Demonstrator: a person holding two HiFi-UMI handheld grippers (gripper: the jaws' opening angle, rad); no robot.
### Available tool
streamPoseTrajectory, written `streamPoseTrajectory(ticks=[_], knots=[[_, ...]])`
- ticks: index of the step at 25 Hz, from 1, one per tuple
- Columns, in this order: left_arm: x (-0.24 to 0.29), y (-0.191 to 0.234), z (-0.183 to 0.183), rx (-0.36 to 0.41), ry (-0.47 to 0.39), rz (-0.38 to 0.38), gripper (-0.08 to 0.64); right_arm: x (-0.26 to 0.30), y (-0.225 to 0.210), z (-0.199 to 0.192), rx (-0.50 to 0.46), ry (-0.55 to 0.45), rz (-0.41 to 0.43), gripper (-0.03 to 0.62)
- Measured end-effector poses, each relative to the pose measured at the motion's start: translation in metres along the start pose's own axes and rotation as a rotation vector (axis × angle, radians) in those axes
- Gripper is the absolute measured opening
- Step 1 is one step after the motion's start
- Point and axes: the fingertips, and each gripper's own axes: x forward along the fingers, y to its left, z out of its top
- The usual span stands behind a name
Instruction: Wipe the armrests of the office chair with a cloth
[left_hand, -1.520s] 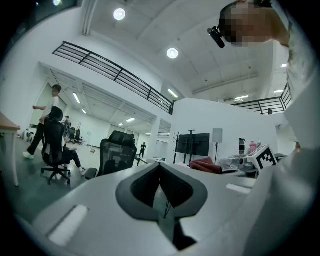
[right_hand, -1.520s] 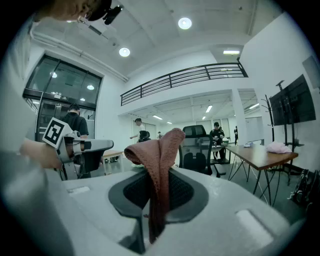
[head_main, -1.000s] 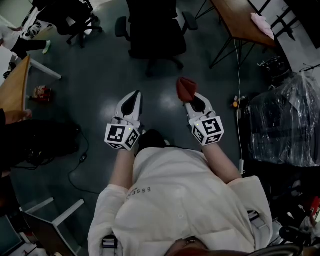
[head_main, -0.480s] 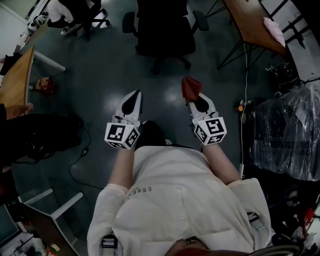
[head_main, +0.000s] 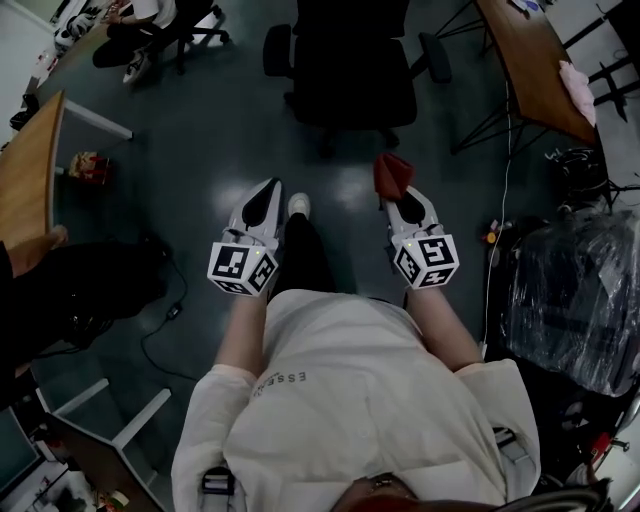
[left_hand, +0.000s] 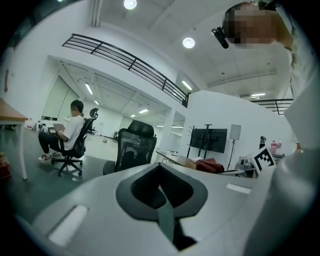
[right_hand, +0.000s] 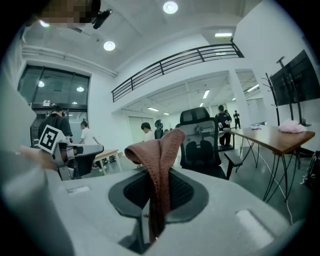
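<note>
Right gripper (head_main: 398, 197) has its fingers (right_hand: 187, 197) clamped on the reddish cloth (right_hand: 157, 160), which pokes out past the tips in a folded lump. Left gripper (head_main: 266, 195) is pinched closed on nothing. Straight ahead of both, well apart, sits the black office chair (head_main: 355, 70). The near armrest (head_main: 435, 56) lies ahead and a bit right of the cloth fingers, long axis running roughly away from them, so I'd guess that one gets wiped first. The far armrest (head_main: 277, 50) lines up with the empty left.
</note>
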Motion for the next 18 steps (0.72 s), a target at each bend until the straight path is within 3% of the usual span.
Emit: streamPoseTrajectory(ticks=[10, 18], knots=[[0.131, 0.164, 0.054, -0.040, 0.029, -0.064, 0.012, 0.191, -0.008, 0.057, -0.022, 0.072, -0.051, 0.044], [0.202, 0.250, 0.074, -0.064, 0.065, -0.064, 0.012, 0.300, -0.012, 0.082, -0.045, 0.147, -0.038, 0.044]])
